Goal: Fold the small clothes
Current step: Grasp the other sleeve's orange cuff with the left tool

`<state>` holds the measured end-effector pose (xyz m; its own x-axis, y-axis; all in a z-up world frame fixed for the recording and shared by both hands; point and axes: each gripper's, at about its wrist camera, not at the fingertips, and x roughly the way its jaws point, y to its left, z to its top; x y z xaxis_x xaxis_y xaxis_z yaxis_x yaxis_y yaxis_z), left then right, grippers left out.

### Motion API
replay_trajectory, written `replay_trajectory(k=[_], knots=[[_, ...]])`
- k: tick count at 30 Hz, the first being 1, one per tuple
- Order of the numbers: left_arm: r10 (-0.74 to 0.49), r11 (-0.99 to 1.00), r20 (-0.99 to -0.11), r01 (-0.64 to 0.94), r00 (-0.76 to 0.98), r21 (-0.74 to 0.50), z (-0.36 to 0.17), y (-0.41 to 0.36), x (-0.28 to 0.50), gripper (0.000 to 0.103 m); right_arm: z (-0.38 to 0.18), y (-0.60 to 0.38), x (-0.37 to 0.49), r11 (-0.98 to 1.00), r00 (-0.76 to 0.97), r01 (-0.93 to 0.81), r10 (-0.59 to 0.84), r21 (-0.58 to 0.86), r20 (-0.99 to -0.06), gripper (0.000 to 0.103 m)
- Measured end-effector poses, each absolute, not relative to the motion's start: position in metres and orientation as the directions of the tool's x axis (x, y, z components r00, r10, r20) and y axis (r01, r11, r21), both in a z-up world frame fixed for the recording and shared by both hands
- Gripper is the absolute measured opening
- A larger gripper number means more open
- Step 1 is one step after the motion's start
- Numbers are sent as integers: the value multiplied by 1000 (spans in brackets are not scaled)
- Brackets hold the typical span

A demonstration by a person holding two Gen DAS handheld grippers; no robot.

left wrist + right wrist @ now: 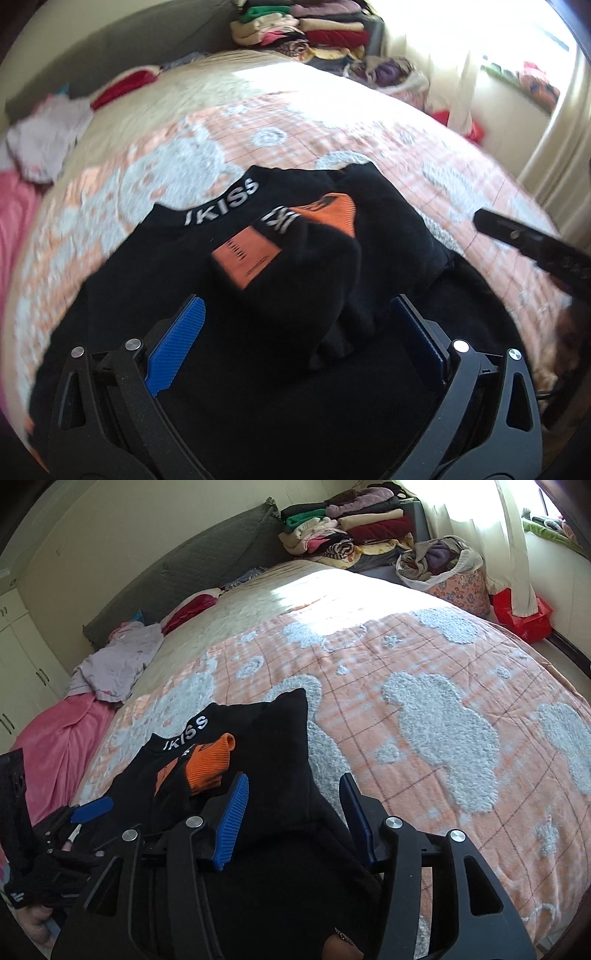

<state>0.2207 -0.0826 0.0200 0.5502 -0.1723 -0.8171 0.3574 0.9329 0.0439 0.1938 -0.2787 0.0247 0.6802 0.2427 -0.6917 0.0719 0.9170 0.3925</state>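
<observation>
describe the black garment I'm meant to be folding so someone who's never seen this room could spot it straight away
Start at the big bed with the peach blanket patterned in pale fluffy shapes. On its near part lies the black garment, spread out and partly folded. Unlike the lilac garment up by the headboard, it carries white "KISS" lettering and orange patches.

Home bedroom: quilted bed (406, 672), stacked folded clothes (343, 528).

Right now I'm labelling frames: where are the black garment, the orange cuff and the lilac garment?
black garment (291, 731): right wrist view, its raised far corner.
orange cuff (210, 764): right wrist view, ribbed middle.
lilac garment (118, 661): right wrist view, crumpled centre.
</observation>
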Motion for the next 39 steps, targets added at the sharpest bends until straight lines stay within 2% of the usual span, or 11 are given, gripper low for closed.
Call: replay_trajectory(k=[3, 6, 8, 10, 11, 14, 17, 22, 28, 35, 39], knots=[[-97, 920, -828, 367, 552, 136, 11, -107, 234, 86, 28, -287, 188, 912, 691, 76, 243, 404, -681, 55], [-71, 923, -835, 353, 546, 153, 3, -118, 247, 78, 29, -295, 182, 904, 695, 82, 250, 420, -674, 55], [-57, 929, -850, 339, 523, 146, -6, -118, 257, 54, 29, -300, 180, 898, 697, 86, 255, 432, -670, 55], [-64, 937, -860, 327, 507, 123, -12, -118, 261, 38, 29, -304, 178, 895, 697, 94, 253, 436, -671, 55], [-82, 940, -862, 326, 501, 100, -13, -115, 264, 26, 29, -305, 178, 894, 698, 96, 253, 438, -670, 55], [-163, 954, -846, 299, 508, -4, -6, -98, 265, 15, 29, -308, 176, 891, 700, 95, 256, 443, -666, 55], [-301, 950, -804, 237, 513, -204, 8, -65, 262, 14, 29, -307, 177, 892, 699, 91, 260, 443, -666, 55], [-429, 897, -730, 158, 532, -412, 18, -9, 246, 15, 28, -296, 180, 898, 690, 70, 272, 435, -671, 55], [-415, 893, -723, 94, 553, -440, 17, 46, 221, 33, 24, -271, 185, 911, 666, 30, 289, 411, -688, 55], [-491, 816, -695, -2, 525, -578, -6, 98, 201, 57, 20, -235, 190, 931, 631, -38, 305, 363, -713, 55], [-531, 754, -675, -77, 512, -652, -27, 121, 197, 63, 21, -214, 191, 940, 618, -82, 308, 331, -723, 55]])
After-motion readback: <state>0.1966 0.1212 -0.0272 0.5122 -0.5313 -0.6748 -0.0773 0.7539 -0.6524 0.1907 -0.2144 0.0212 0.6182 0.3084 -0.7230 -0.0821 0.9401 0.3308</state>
